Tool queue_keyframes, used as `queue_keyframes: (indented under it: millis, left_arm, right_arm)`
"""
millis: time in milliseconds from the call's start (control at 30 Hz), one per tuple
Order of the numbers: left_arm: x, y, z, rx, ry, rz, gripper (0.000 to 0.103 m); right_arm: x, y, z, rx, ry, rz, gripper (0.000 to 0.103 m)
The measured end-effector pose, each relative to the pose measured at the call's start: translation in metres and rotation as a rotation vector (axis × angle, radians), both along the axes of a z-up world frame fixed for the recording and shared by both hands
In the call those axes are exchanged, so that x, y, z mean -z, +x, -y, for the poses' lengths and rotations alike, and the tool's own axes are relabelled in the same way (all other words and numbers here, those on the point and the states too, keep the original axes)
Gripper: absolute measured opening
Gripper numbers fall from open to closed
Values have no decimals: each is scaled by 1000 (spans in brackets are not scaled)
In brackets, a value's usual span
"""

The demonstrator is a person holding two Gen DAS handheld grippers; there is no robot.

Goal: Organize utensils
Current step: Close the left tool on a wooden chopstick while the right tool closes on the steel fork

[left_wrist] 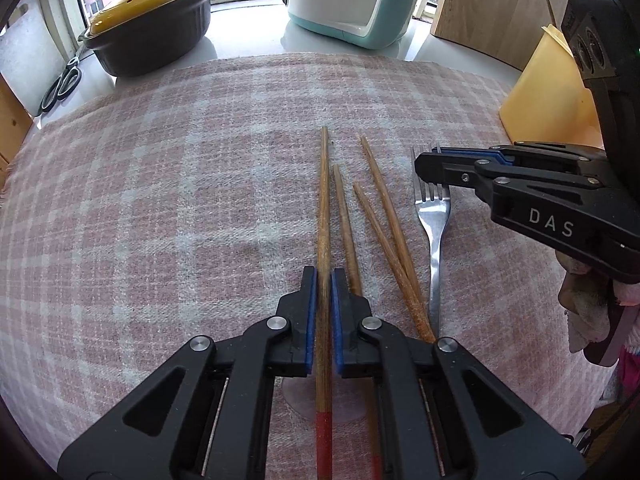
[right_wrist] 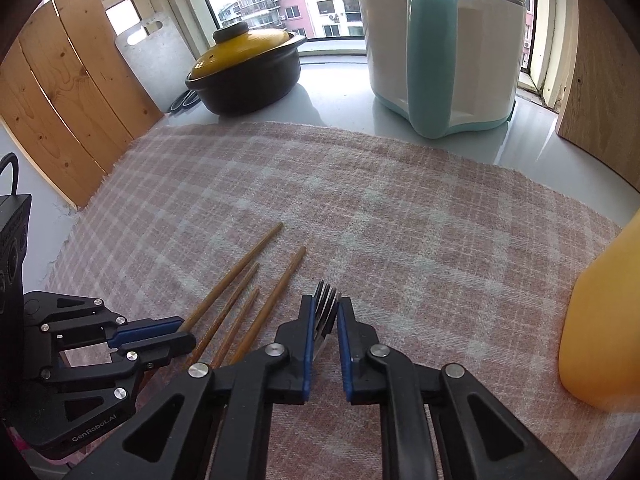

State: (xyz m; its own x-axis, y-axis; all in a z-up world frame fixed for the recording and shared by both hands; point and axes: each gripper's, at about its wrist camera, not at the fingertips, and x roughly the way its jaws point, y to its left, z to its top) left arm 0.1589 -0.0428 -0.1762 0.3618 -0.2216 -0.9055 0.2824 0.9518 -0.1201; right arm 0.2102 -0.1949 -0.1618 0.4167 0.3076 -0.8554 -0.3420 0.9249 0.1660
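Left gripper (left_wrist: 324, 280): clamped on red-ended chopstick (left_wrist: 323, 208), pads pressing both sides, tip pointing away over checked cloth (left_wrist: 160, 200). Three further chopsticks (left_wrist: 380, 216) lying on cloth just right of it, two crossing near their thick ends. Right gripper (right_wrist: 325, 312): closed down on fork (right_wrist: 326, 308) at its tines, blue pads against the metal. Fork lying rightmost of the row, beside yellow container (right_wrist: 600, 320). Lidded pot (right_wrist: 244, 76) and kettle (right_wrist: 444, 48) behind on desk (right_wrist: 340, 104).
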Motion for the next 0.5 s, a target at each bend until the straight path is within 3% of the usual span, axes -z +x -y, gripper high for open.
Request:
queue_keyframes:
  millis: [200,500]
  left_arm:
    - [1,5,1,4,0,1,5]
    - [-4,0,-12,-35,-52,3,5]
  right_arm:
    - [4,1,-12,-32,-44,-6,9]
    - [-10,-8,-10,-18,-33,25,4]
